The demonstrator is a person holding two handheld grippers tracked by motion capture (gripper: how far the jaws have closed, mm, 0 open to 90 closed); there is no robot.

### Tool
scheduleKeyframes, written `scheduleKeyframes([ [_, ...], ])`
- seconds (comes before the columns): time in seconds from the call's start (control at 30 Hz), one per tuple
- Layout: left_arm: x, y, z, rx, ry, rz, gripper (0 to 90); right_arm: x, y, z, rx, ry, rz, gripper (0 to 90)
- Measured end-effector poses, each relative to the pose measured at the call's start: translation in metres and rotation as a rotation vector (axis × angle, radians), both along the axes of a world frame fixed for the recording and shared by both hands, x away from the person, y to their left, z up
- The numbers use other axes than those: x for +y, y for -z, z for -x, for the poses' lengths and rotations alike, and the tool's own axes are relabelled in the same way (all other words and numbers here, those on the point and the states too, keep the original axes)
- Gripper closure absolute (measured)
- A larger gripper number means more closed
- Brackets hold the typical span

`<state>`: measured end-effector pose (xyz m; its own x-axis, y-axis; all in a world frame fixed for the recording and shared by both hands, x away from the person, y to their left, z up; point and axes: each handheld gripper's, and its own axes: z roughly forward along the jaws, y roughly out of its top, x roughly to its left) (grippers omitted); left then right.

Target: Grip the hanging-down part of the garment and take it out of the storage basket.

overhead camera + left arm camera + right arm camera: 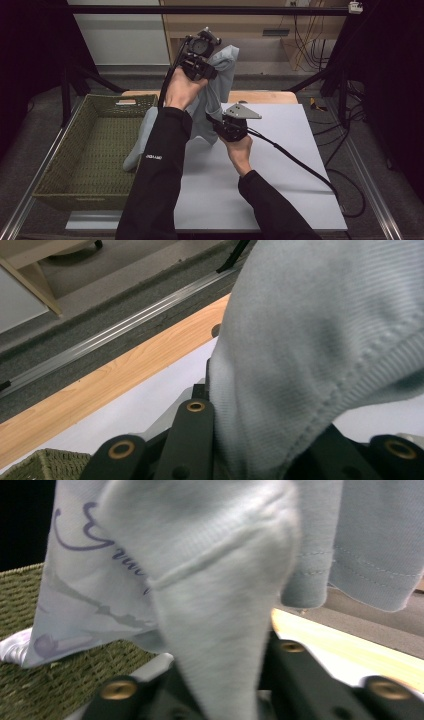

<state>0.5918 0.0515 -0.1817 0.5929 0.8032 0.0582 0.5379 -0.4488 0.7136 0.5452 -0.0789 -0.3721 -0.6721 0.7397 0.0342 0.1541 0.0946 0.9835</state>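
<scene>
Grey garment (220, 75) hangs at upper centre, pinched by the left gripper (200, 62) above and right gripper (222, 125) below.

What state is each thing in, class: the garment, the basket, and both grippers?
Grey garment: held up, hanging, lower part draped over the basket's edge.
Woven basket: upright, open-topped.
Left gripper: raised, jaws shut on the garment.
Right gripper: lower, jaws shut on the garment.
</scene>
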Motion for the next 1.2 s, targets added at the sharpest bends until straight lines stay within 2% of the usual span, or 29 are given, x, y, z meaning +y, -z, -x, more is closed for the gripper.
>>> scheduleKeyframes([
  [0.2, -0.004, 0.0, 0.0, -0.003, 0.005, -0.009, 79.9, -0.006, -0.005, 0.007, 0.027, 0.035, 0.024, 87.8],
  [0.23, -0.004, 0.0, 0.0, 0.0, 0.005, -0.008, 79.9, -0.01, -0.005, 0.008, 0.021, 0.031, 0.035, 87.9],
  [0.27, -0.004, 0.0, 0.0, -0.001, 0.005, -0.011, 79.9, -0.012, -0.005, 0.01, 0.028, 0.032, 0.026, 88.0],
  [0.3, -0.005, 0.001, 0.0, 0.001, 0.005, -0.009, 79.9, -0.016, -0.004, 0.01, 0.007, 0.032, 0.036, 87.9],
  [0.33, -0.005, 0.001, 0.0, 0.001, 0.006, -0.011, 79.9, -0.023, -0.005, 0.014, 0.027, 0.04, 0.02, 88.1],
  [0.43, -0.007, 0.002, 0.001, -0.002, 0.012, -0.017, 79.9, -0.035, -0.008, 0.017, 0.013, 0.047, 0.032, 88.2],
  [0.47, -0.008, 0.002, 0.001, -0.004, 0.01, -0.01, 79.9, -0.037, -0.009, 0.019, 0.014, 0.049, 0.019, 88.2],
  [0.63, -0.007, 0.003, 0.002, 0.0, 0.015, -0.013, 79.9, -0.054, -0.018, 0.026, -0.013, 0.074, 0.053, 88.3],
  [0.8, -0.009, 0.004, 0.003, 0.001, 0.019, -0.008, 79.9, -0.066, -0.027, 0.029, -0.027, 0.094, 0.066, 88.3],
  [0.9, -0.012, 0.005, 0.003, 0.001, 0.025, -0.016, 79.9, -0.073, -0.034, 0.031, -0.041, 0.124, 0.07, 88.3],
  [0.97, -0.014, 0.005, 0.003, 0.005, 0.033, -0.009, 79.8, -0.084, -0.04, 0.032, -0.049, 0.165, 0.07, 88.4],
  [1.07, -0.017, 0.005, 0.004, 0.003, 0.039, -0.006, 79.8, -0.091, -0.043, 0.033, -0.052, 0.19, 0.074, 88.3],
  [1.2, -0.024, 0.003, 0.006, -0.002, 0.053, 0.004, 79.8, -0.099, -0.05, 0.037, -0.088, 0.273, 0.083, 88.4],
])
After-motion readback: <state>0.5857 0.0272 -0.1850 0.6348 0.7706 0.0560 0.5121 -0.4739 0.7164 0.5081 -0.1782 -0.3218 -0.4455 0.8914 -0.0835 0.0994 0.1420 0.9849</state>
